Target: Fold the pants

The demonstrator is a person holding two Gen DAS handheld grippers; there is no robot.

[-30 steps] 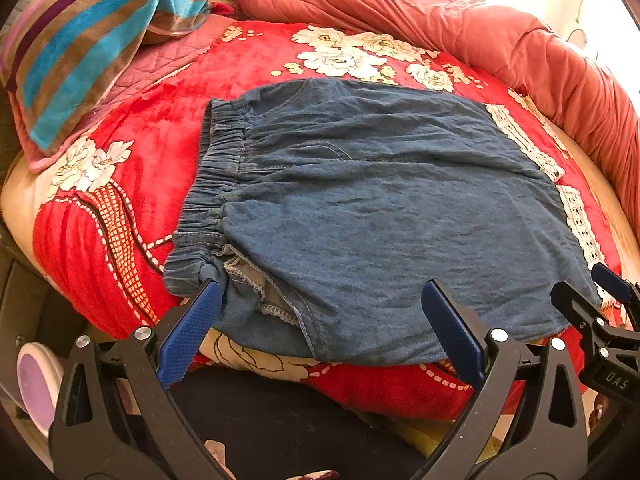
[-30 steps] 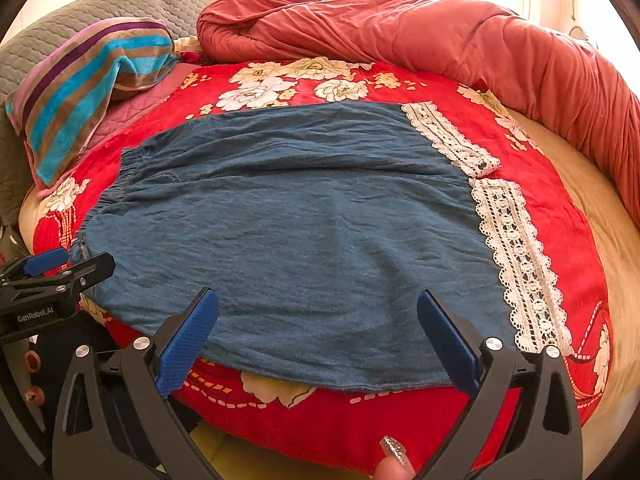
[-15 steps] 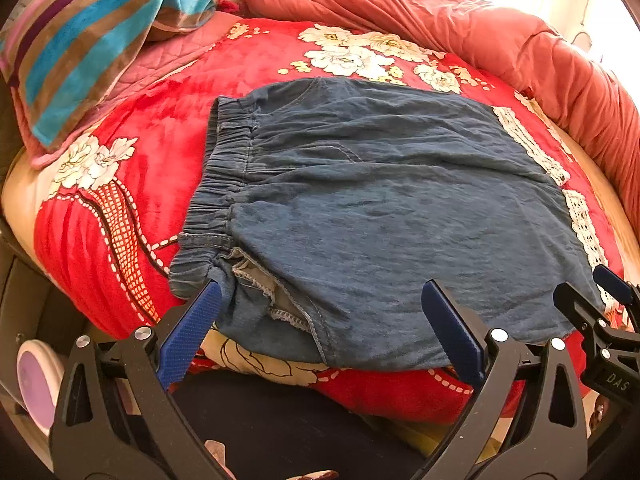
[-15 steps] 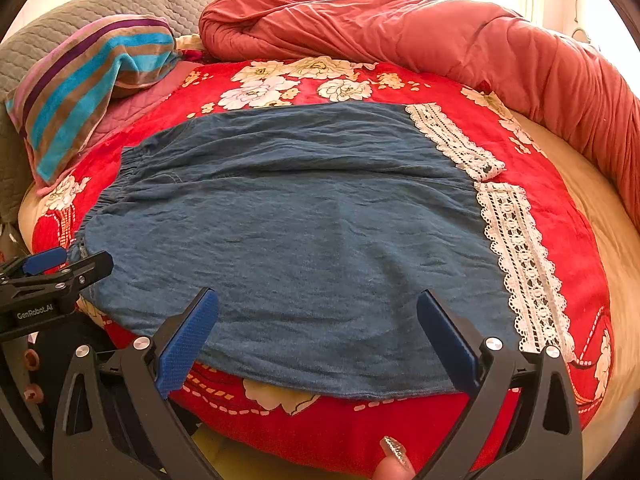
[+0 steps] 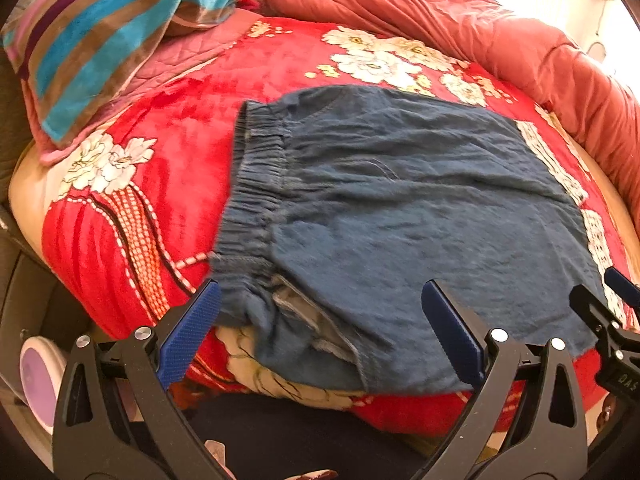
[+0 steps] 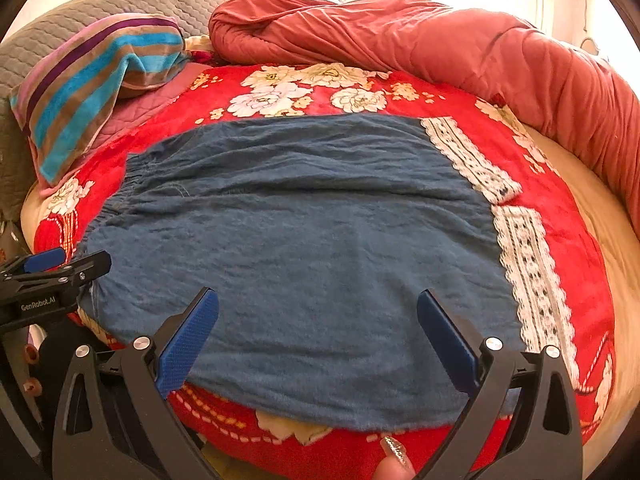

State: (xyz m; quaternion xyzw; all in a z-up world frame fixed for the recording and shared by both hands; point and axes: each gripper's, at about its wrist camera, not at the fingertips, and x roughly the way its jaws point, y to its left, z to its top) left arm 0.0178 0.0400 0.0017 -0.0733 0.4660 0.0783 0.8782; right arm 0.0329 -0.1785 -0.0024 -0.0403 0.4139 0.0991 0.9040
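Left wrist view: left gripper [image 5: 320,320] has crept fwd vs 1 s ago, jaws spread wide, now at the near waistband corner of the denim pants [image 5: 400,216], not pinching yet. Right gripper [image 6: 318,320] barely moved, jaws also spread, empty, hovering over near edge by the lace hem [image 6: 528,272]. Pants lie flat on red floral blanket [image 6: 304,88] on the bed, unfolded; prob. lining up for 1st fold grab. Around: striped pillow [image 5: 104,40] far left, rolled red duvet [image 6: 440,48] along the back & right, both clear of pants. Near edge overhangs bed rim, pocket lining bunched at the corner — may snag the grab.
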